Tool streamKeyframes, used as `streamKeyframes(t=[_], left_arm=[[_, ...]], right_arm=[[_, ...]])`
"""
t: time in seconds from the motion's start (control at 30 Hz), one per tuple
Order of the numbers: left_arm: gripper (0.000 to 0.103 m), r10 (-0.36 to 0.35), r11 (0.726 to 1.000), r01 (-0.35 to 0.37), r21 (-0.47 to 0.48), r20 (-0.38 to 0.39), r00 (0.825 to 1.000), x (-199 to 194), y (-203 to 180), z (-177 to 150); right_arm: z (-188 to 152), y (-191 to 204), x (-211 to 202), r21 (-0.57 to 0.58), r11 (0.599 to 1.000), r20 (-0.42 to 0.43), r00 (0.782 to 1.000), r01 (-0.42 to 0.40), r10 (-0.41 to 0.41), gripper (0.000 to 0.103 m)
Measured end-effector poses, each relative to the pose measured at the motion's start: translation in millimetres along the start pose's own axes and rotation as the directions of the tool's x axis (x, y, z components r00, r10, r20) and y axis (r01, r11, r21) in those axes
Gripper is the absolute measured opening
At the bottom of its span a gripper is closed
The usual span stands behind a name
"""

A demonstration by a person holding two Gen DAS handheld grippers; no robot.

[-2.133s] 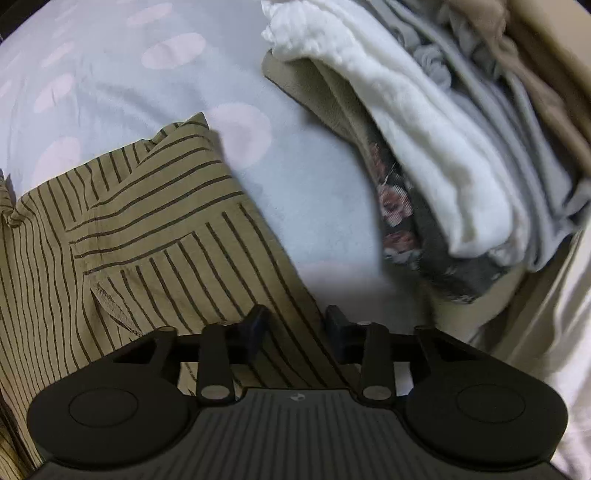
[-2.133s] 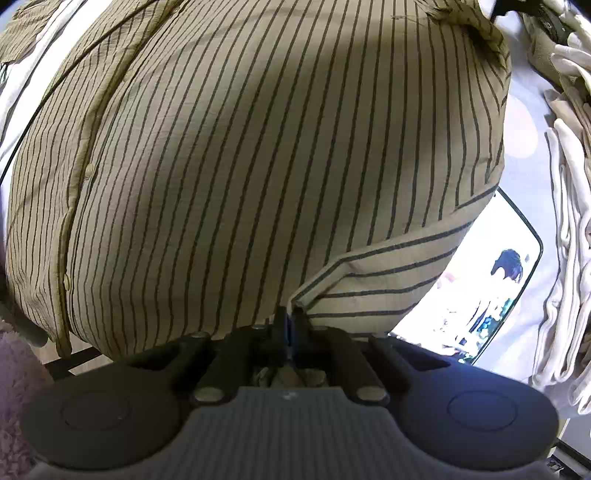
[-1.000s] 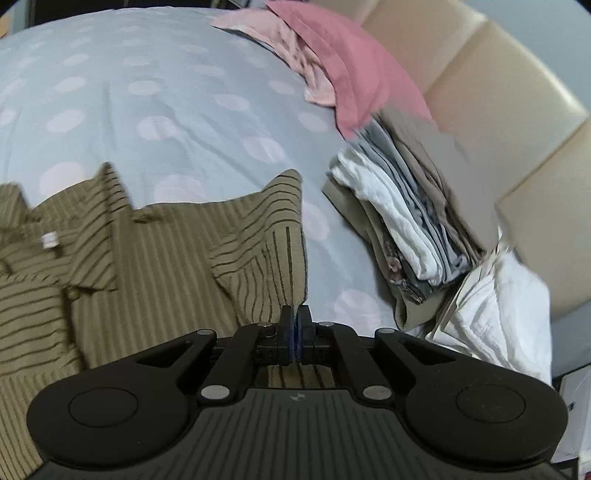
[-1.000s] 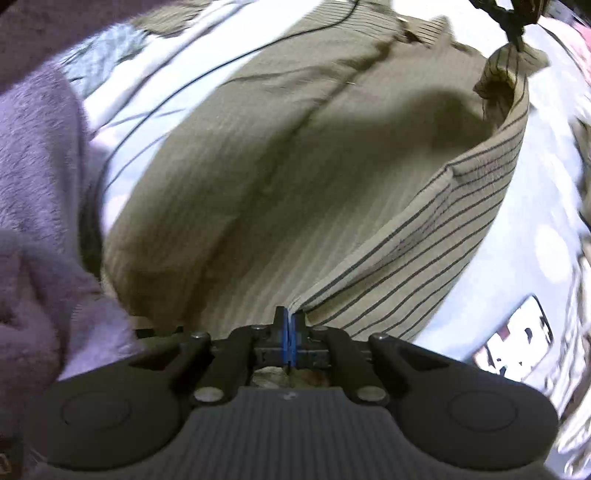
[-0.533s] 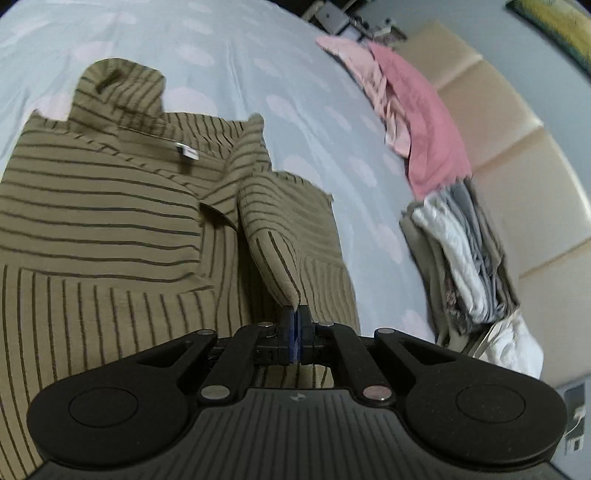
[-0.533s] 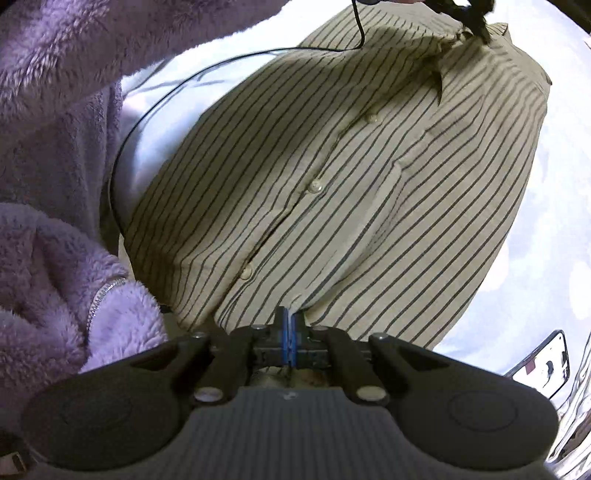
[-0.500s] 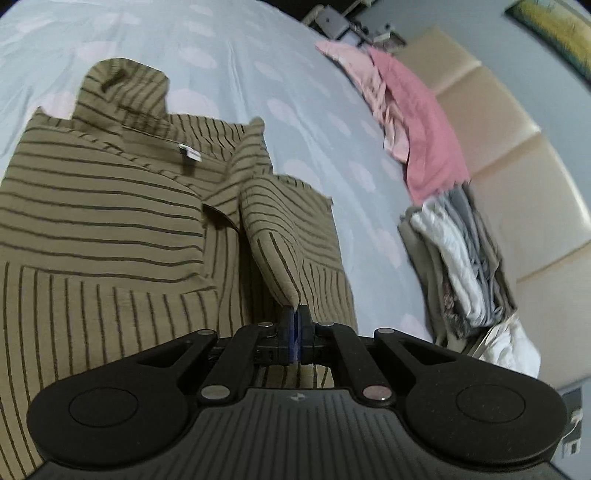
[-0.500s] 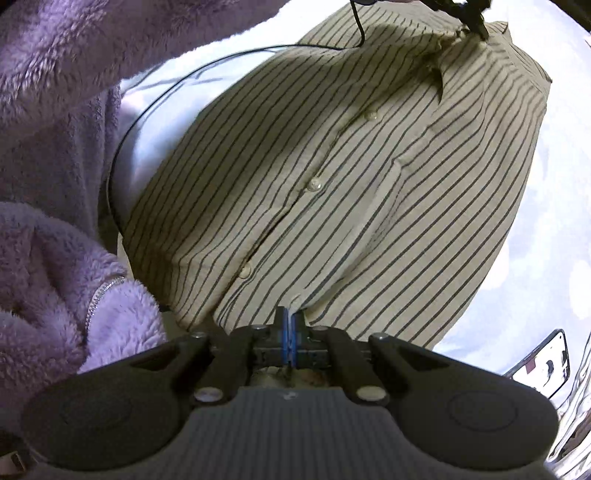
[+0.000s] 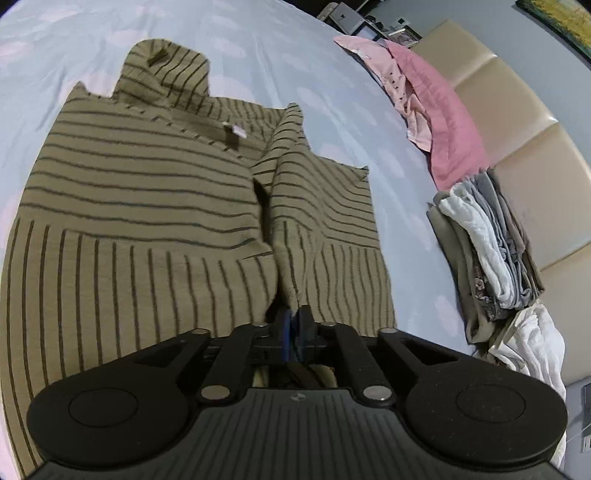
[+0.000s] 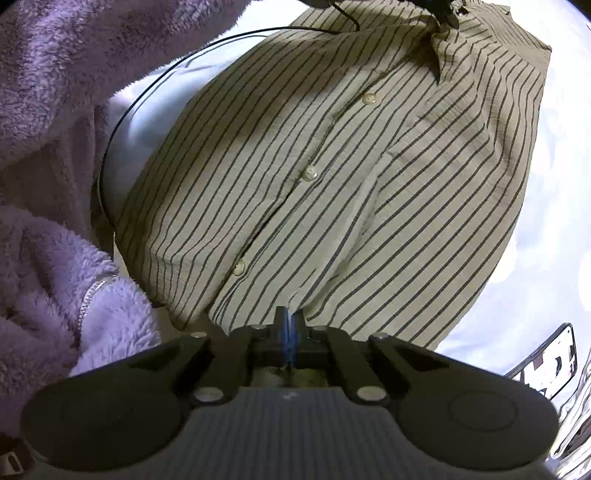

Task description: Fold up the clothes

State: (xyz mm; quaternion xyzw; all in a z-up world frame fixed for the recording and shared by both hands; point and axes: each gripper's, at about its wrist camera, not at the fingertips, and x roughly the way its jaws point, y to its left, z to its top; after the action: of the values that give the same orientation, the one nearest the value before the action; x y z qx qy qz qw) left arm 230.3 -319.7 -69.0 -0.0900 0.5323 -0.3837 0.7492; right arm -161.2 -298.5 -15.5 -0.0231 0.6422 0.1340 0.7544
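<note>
An olive striped shirt (image 9: 147,229) lies on the pale blue dotted bedsheet (image 9: 277,48), collar and label at the far end. My left gripper (image 9: 292,315) is shut on a fold of the shirt near its right side. In the right wrist view the shirt's buttoned front (image 10: 332,177) faces me, stretched out ahead. My right gripper (image 10: 290,319) is shut on the shirt's near edge. The left gripper's tip shows at the top of that view, by the collar (image 10: 443,14).
A stack of folded clothes (image 9: 487,243) stands at the right by a beige padded headboard (image 9: 524,147). Pink garments (image 9: 436,107) lie beyond it, a white cloth (image 9: 532,339) nearer. A lit phone (image 10: 546,358) lies on the sheet at lower right. A purple fleece sleeve (image 10: 55,147) fills the left.
Both grippers stayed shut on the shirt. The shirt has been carried over and turned, and now lies more spread on the sheet; the left view has drawn closer to it.
</note>
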Motion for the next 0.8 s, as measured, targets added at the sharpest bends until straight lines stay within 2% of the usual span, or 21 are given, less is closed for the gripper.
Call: streamKeyframes(t=[0.03, 0.1, 0.23, 0.4, 0.5, 0.67, 0.8], left_arm=[[0.025, 0.000, 1.000, 0.000, 0.007, 0.002, 1.000, -2.6, -2.3, -0.2], [0.032, 0.012, 1.000, -0.012, 0.018, 0.022, 1.000, -12.8, -7.7, -3.8], [0.037, 0.026, 0.998, -0.028, 0.060, 0.042, 0.999, -37.5, -19.3, -20.8], [0.038, 0.023, 0.994, -0.017, 0.109, -0.062, 0.998, -69.4, -36.1, -67.9], [0.044, 0.000, 0.995, 0.010, 0.102, -0.100, 0.995, -86.5, -40.8, -99.0], [0.050, -0.046, 0.997, 0.055, 0.051, -0.161, 0.986, -100.2, -39.6, -147.2], [0.050, -0.049, 0.998, 0.057, 0.027, -0.231, 0.972, -95.7, -36.0, -187.5]], right_arm=[[-0.2, -0.7, 0.1, 0.002, 1.000, -0.003, 1.000, 0.002, -0.002, 0.002], [-1.0, -0.5, -0.1, 0.002, 1.000, 0.001, 1.000, 0.006, -0.006, 0.002], [-7.8, 1.8, -11.9, 0.007, 1.000, 0.038, 0.999, -0.005, 0.005, 0.002], [-23.0, 8.8, -29.5, 0.016, 0.998, 0.142, 0.988, -0.065, 0.062, 0.002], [-27.4, 20.2, -28.5, -0.002, 0.999, 0.172, 0.984, -0.045, 0.045, 0.002], [-33.4, 39.8, -16.5, -0.045, 0.999, 0.140, 0.990, 0.001, 0.006, 0.002], [-37.2, 50.4, -9.0, -0.071, 0.997, 0.122, 0.993, 0.011, -0.003, 0.002]])
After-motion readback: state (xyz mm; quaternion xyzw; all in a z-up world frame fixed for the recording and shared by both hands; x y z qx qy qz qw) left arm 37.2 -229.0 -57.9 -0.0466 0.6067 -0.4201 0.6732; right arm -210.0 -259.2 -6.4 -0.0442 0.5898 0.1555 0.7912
